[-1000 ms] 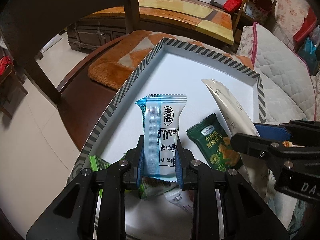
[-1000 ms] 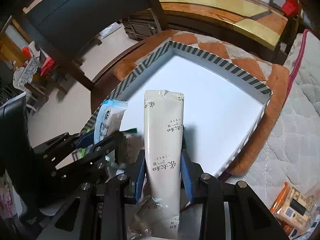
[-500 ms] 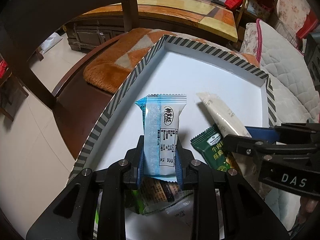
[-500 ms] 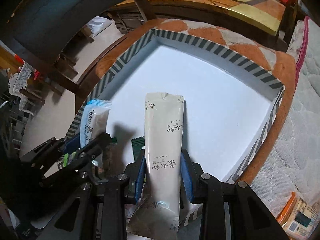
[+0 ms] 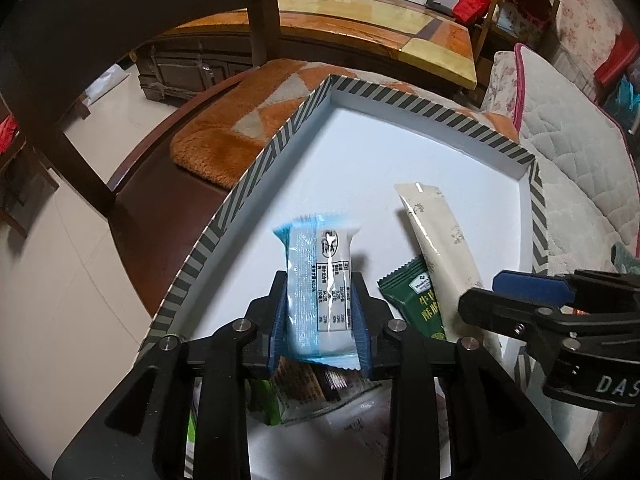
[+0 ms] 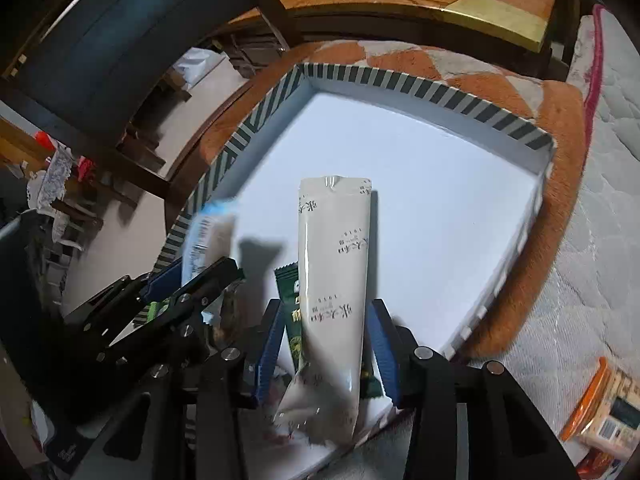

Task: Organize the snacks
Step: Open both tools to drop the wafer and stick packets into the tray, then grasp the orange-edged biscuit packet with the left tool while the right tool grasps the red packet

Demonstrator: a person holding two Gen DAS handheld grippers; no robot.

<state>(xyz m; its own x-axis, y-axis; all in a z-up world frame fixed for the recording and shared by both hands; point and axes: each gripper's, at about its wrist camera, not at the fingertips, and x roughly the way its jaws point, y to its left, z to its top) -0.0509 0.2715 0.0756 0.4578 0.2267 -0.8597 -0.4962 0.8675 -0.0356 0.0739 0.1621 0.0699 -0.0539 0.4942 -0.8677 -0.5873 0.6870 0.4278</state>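
A shallow white box with a striped rim [image 5: 276, 152] sits on an orange cushion; it also shows in the right wrist view [image 6: 400, 80]. My left gripper [image 5: 320, 324] is shut on a blue-and-white snack packet [image 5: 320, 276] above the box's near end. My right gripper [image 6: 326, 344] has its jaws apart around a long cream pouch [image 6: 334, 280], which lies loose between them over a green snack packet [image 6: 290, 308]. The pouch [image 5: 440, 244] and green packet [image 5: 412, 300] also show in the left wrist view, resting in the box.
More snack packets [image 5: 312, 384] lie in the box's near end under my left gripper. An orange snack pack [image 6: 600, 412] lies on the quilted bedding [image 6: 580, 280] at right. A dark wooden chair [image 5: 60, 80] stands at left, a wooden table [image 5: 380, 12] behind.
My right gripper has opened and let the cream pouch down onto the green packet in the box. The left gripper has tilted the blue packet slightly and stays shut on it.
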